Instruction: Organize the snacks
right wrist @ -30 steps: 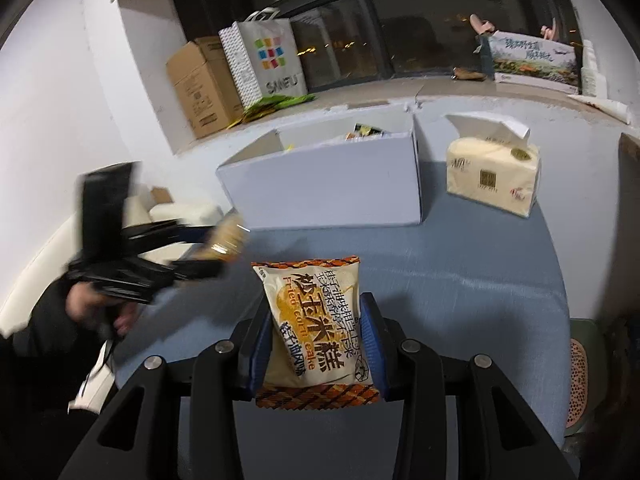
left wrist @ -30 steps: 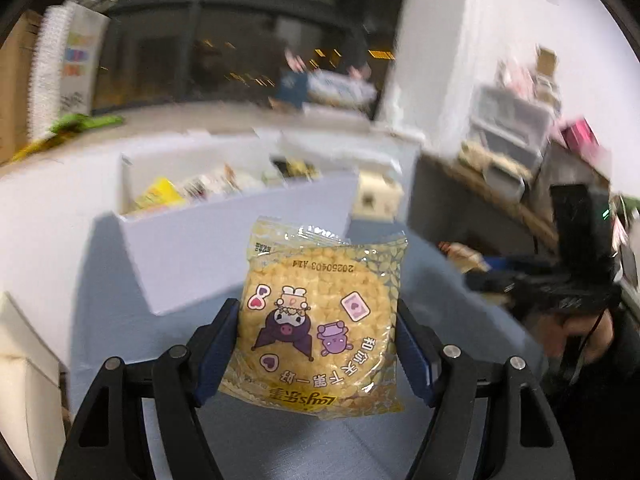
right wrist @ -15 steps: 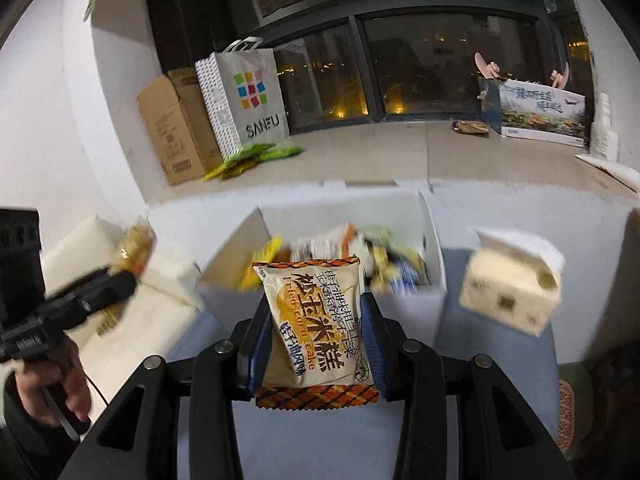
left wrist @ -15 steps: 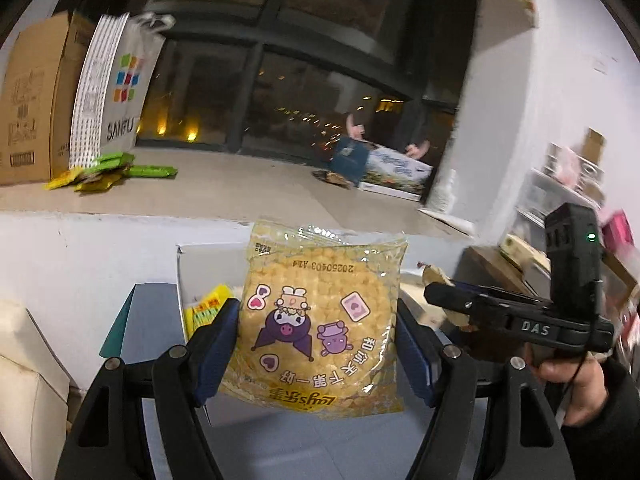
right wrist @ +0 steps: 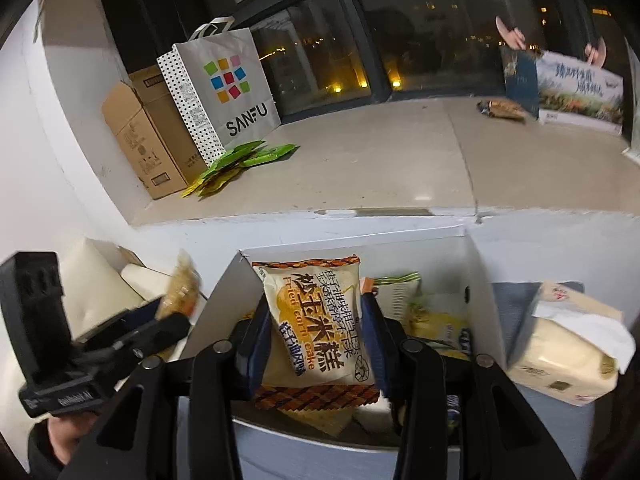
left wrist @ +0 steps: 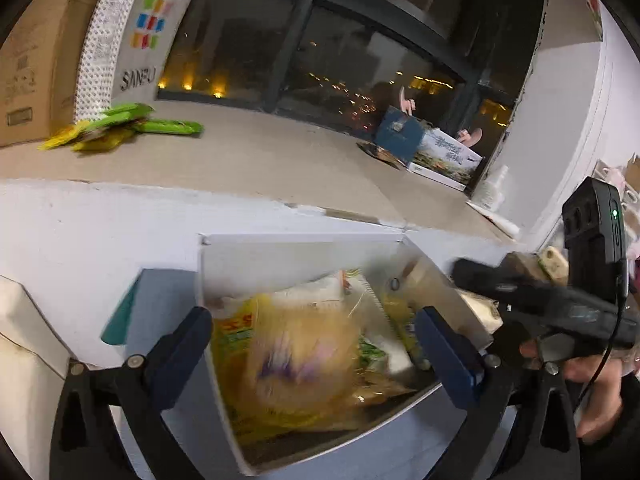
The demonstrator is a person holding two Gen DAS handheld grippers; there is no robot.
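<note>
My left gripper (left wrist: 314, 344) is open above the white snack box (left wrist: 216, 272). The round yellow cartoon cracker pack (left wrist: 304, 360) is a blur below the wide-apart fingers, over the other snacks in the box. My right gripper (right wrist: 316, 332) is shut on the fried corn cake pack (right wrist: 316, 320) and holds it upright over the same box (right wrist: 476, 276). The right gripper also shows in the left wrist view (left wrist: 520, 288), and the left gripper shows in the right wrist view (right wrist: 176, 324) with the cracker pack (right wrist: 182, 284) at its tips.
Several snack packs fill the box. A tissue pack (right wrist: 568, 352) lies right of it. On the ledge behind stand a cardboard box (right wrist: 148, 132), a SANFU bag (right wrist: 224, 88), green packets (right wrist: 240, 160) and a printed box (right wrist: 576, 88). White cushions (left wrist: 24, 340) lie at left.
Both grippers have moved forward over the white box. My left gripper has opened and the cartoon cracker pack has left its fingers and drops into the box. The right keeps its pack.
</note>
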